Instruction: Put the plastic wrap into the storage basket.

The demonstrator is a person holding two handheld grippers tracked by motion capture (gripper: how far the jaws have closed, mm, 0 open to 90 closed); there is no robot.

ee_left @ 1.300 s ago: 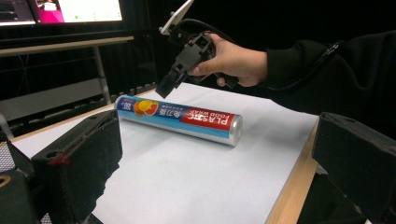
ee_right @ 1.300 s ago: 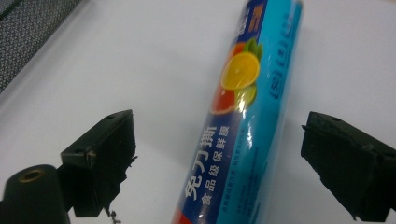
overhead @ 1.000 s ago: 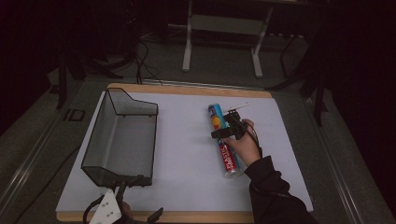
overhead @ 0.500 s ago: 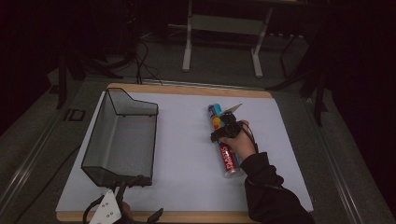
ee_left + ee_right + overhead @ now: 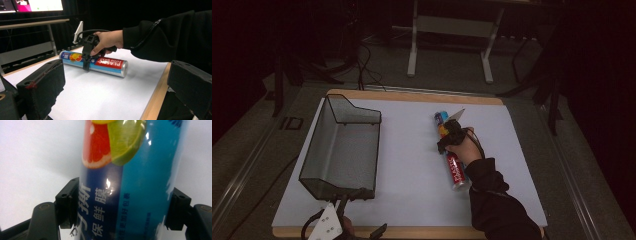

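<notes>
A cling-film tube with blue, fruit-print and red label lies on the white mat, right of the middle, pointing away from me. My right gripper sits over its far half, a black pad pressed on each side of the tube. From the left gripper view, the right gripper clamps the tube near its middle, still flat on the mat. My left gripper rests low at the table's front edge. Its jaws stand wide apart around nothing.
A black mesh basket stands on the left half of the mat, long side running away from me. The white mat lies on a wooden board. Behind the table are a metal stand and floor cables.
The right hand has slid along the tube toward its far end and settled onto it. The tube has stayed in place. The left gripper has not moved.
</notes>
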